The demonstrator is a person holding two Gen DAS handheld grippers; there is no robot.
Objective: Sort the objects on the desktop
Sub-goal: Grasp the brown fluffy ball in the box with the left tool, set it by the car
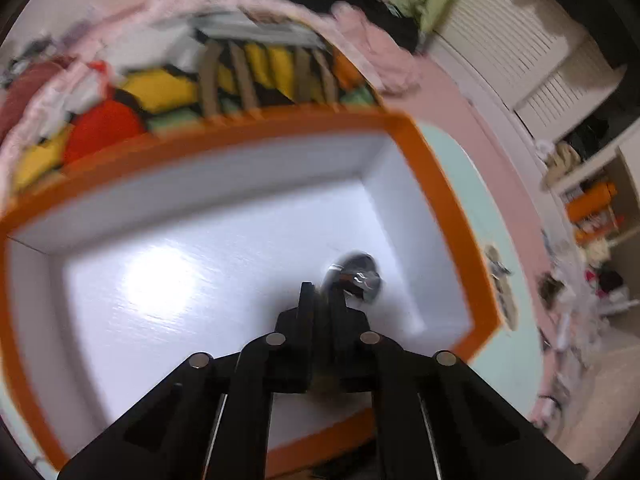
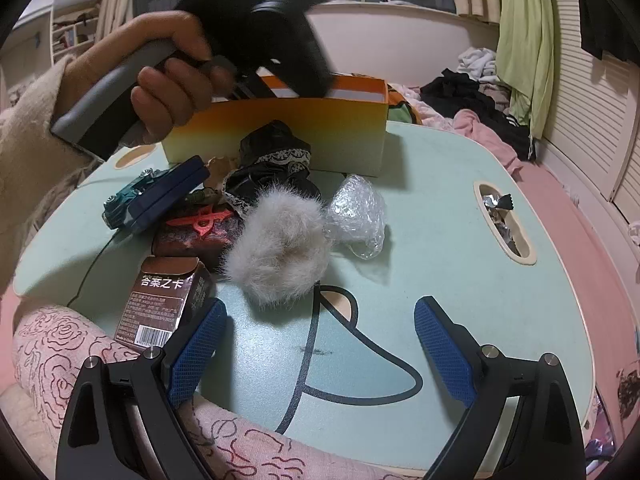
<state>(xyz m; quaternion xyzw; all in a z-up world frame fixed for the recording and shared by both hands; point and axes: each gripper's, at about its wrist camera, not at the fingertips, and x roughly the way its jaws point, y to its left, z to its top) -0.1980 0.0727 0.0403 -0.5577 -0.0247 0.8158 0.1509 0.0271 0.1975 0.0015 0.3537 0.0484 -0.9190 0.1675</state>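
My left gripper (image 1: 323, 294) is shut on a small dark shiny object (image 1: 356, 276) and holds it over the white inside of the orange box (image 1: 440, 184). In the right wrist view the box (image 2: 280, 136) stands at the back of the pale green table (image 2: 460, 248), and the left gripper's body (image 2: 256, 28) reaches into it from above. My right gripper (image 2: 318, 344) is open and empty above the table's near edge. Ahead of it lie a grey fur ball (image 2: 280, 248), a crumpled clear plastic wrap (image 2: 356, 212), a black lace cloth (image 2: 272, 160), a brown carton (image 2: 168, 300), a dark red pouch (image 2: 192, 236) and a blue toy car (image 2: 132, 196).
A slot in the table (image 2: 504, 220) at the right holds foil wrappers. Clothes (image 2: 472, 96) are piled behind the table on the pink bed. A rose-patterned cloth (image 2: 60, 352) lies at the near left. Colourful cushions (image 1: 160, 92) lie beyond the box.
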